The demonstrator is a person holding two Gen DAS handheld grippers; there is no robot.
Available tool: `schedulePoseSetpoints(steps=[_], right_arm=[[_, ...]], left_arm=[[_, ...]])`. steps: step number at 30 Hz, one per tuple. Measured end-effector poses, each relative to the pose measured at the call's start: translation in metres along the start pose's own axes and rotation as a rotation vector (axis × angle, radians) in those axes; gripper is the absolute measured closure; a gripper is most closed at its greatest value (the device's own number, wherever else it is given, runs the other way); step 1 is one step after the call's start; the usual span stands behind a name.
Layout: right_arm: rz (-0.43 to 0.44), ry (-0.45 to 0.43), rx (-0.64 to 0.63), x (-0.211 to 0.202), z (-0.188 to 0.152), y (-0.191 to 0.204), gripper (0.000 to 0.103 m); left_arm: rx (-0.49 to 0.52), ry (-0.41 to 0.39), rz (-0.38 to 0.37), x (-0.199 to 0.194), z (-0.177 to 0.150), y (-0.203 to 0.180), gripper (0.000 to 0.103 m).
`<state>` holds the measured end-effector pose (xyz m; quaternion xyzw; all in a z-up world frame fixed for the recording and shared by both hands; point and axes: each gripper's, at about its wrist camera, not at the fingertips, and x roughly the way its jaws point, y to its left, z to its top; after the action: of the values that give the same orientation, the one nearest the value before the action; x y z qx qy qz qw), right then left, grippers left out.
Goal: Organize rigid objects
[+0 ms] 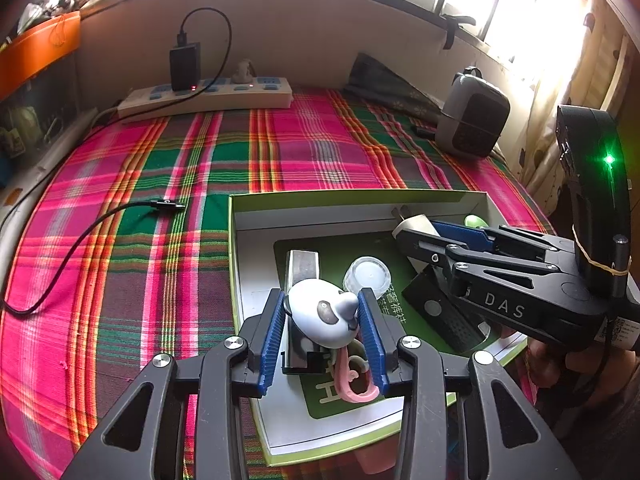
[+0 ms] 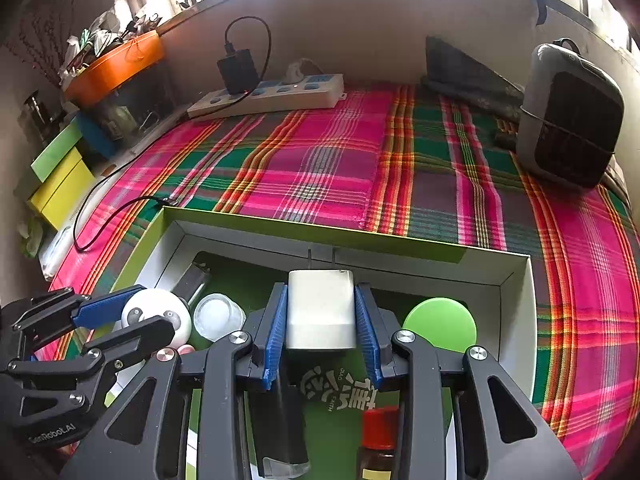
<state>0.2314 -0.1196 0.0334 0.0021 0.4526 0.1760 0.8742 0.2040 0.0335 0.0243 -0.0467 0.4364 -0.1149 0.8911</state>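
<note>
A white-and-green cardboard box (image 1: 236, 264) (image 2: 516, 280) lies on the plaid cloth. My left gripper (image 1: 322, 314) is shut on a grey-white panda toy (image 1: 324, 318) with a pink loop, held over the box's left part; the toy also shows in the right wrist view (image 2: 154, 312). My right gripper (image 2: 321, 314) is shut on a white plug adapter (image 2: 321, 312) over the box's middle; the adapter also shows in the left wrist view (image 1: 416, 226). In the box lie a clear round lid (image 1: 368, 276), a green disc (image 2: 440, 322), a metal clip (image 1: 302, 264), a black block (image 1: 442, 314) and a red-capped bottle (image 2: 380, 440).
A white power strip (image 1: 208, 96) with a black charger stands at the back. A loose black cable (image 1: 80, 248) lies on the cloth to the left. A grey heater (image 2: 568, 116) sits at the back right. Coloured boxes (image 2: 60, 176) are stacked at the left edge.
</note>
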Motion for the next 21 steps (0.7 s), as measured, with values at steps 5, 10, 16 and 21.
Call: schedulePoseSetpoints(steps=[5,10,16,21], right_arm=[[0.008,-0.004,0.014,0.0002,0.0005,-0.0011,0.068],[0.008,-0.004,0.015,0.0002,0.0007,-0.0021,0.068],[0.012,-0.006,0.021,-0.0003,0.0011,-0.0025,0.068],[0.010,-0.020,0.030,-0.0049,0.0002,-0.0028,0.067]], left_arm=[[0.007,0.002,-0.005,-0.0006,0.0001,-0.0014,0.062],[0.010,0.003,-0.002,-0.0005,0.0000,-0.0030,0.061],[0.013,0.003,0.003,-0.0021,-0.0009,-0.0055,0.060],[0.012,-0.006,0.011,-0.0060,-0.0028,-0.0060,0.059]])
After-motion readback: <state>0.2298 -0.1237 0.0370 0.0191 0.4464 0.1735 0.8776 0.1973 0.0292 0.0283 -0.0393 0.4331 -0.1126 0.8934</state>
